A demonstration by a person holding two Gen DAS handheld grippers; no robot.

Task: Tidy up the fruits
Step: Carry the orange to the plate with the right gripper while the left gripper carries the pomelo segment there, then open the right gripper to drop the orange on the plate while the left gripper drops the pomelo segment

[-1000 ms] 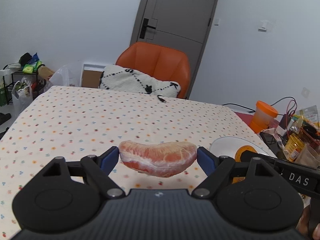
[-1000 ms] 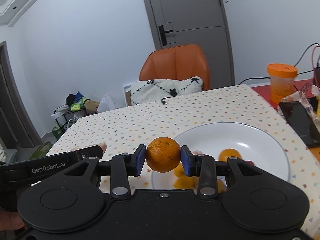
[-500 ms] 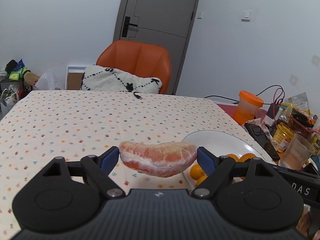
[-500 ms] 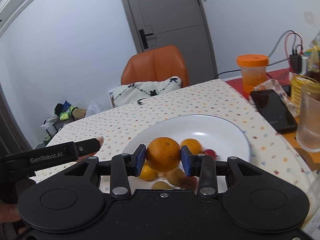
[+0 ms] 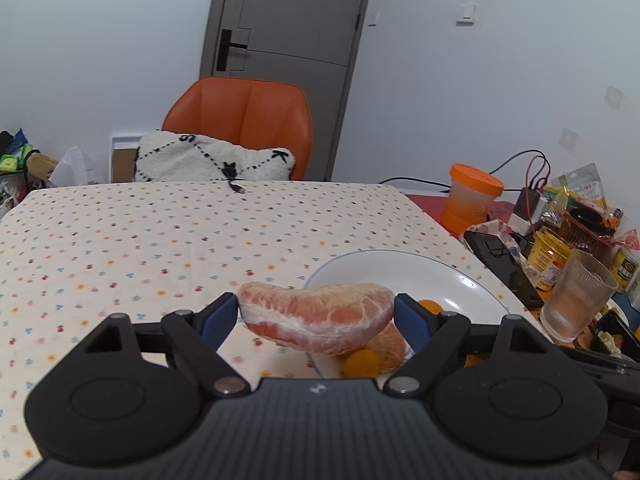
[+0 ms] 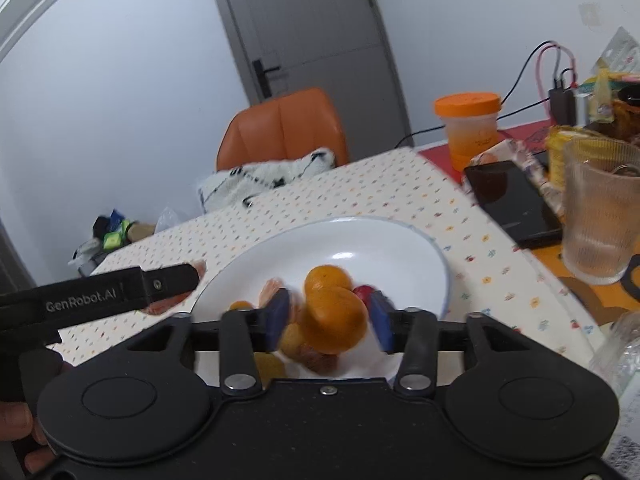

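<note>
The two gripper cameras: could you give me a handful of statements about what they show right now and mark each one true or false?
1. The left gripper holds a peeled pink citrus segment between its fingers. True.
2. The white plate has nothing on it. False: several small orange fruits and a red one lie on it.
3. The right gripper has its fingers spread apart from the orange, which sits over the plate. True.
4. The orange chair is bare. False: a white cushion with black stitching rests on it.
5. The ribbed glass stands on the spotted tablecloth. False: it stands to the right, off the cloth.
</note>
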